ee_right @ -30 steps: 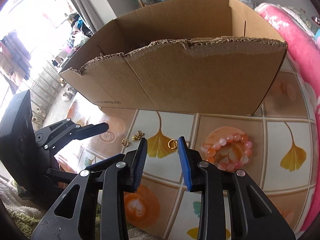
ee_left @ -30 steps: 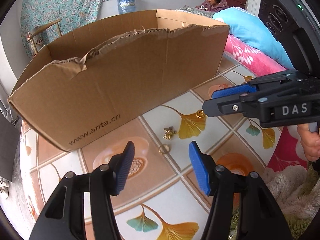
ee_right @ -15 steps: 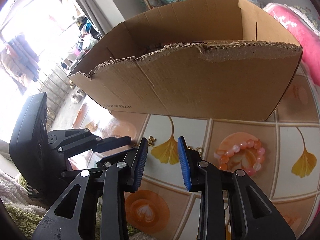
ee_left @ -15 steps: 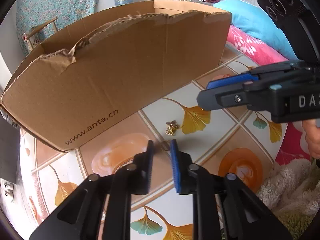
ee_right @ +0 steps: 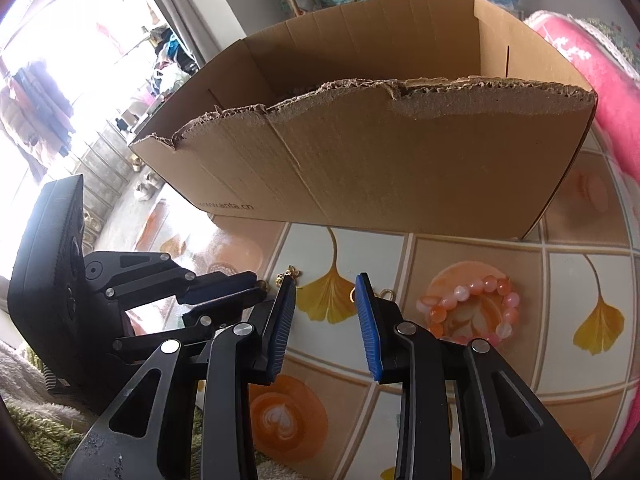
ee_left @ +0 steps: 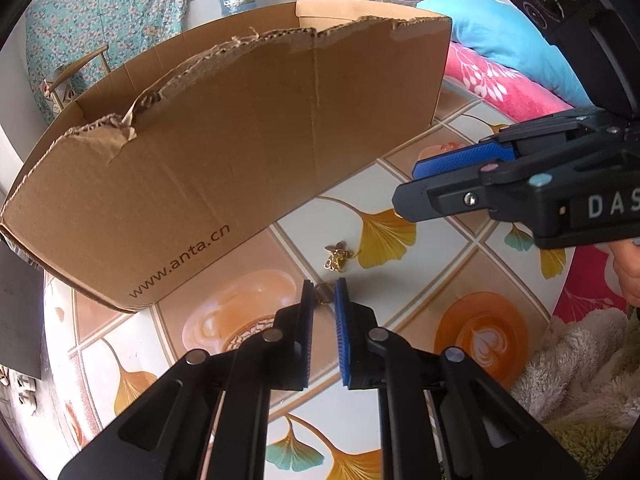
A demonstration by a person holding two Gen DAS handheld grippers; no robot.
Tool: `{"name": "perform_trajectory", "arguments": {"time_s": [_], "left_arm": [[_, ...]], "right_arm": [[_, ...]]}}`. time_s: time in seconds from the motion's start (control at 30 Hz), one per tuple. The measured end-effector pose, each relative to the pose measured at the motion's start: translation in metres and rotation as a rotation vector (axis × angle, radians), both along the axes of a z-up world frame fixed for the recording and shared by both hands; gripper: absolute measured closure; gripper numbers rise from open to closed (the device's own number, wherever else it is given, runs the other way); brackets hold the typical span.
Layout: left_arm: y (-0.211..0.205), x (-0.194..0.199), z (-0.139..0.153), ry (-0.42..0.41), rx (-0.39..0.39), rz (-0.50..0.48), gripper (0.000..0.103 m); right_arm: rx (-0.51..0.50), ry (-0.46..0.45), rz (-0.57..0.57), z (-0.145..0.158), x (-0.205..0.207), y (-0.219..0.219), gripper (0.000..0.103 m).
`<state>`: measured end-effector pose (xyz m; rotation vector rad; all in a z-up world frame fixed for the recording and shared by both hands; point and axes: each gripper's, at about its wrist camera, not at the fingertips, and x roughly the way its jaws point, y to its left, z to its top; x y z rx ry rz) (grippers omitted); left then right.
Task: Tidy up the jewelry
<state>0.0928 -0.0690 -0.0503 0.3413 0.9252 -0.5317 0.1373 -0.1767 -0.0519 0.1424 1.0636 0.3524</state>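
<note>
A small gold ring (ee_left: 323,293) is being pinched between the nearly closed blue pads of the left gripper (ee_left: 324,300) on the tiled, ginkgo-patterned tabletop (ee_left: 400,320); the pick-up step appears to be in hand. The right gripper (ee_right: 326,294) is being held part-open, empty, over another gold ring (ee_right: 384,293), beside a pink-and-orange beaded bracelet (ee_right: 472,308). A gold charm (ee_left: 339,256) is lying just beyond. Next, the ring is probably being lifted over the torn rim of the brown cardboard box (ee_left: 224,152), whose contents cannot be seen.
</note>
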Motion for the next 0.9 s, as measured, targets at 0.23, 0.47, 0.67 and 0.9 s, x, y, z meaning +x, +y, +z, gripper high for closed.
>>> {"name": "perform_trajectory", "arguments": {"time_s": [0.23, 0.47, 0.67, 0.9], "left_arm": [[0.004, -0.001, 0.001, 0.007, -0.001, 0.020, 0.093], [0.006, -0.001, 0.001, 0.012, -0.005, 0.034, 0.093], [0.005, -0.001, 0.001, 0.012, -0.006, 0.034, 0.093], [0.005, -0.001, 0.001, 0.012, -0.007, 0.035, 0.093]], "right_arm": [[-0.041, 0.014, 0.000, -0.006, 0.006, 0.006, 0.078], [-0.118, 0.014, 0.008, -0.012, 0.012, 0.015, 0.080], [-0.197, 0.006, 0.033, -0.018, 0.011, 0.028, 0.086], [-0.271, -0.015, 0.056, -0.020, 0.007, 0.040, 0.095]]}}
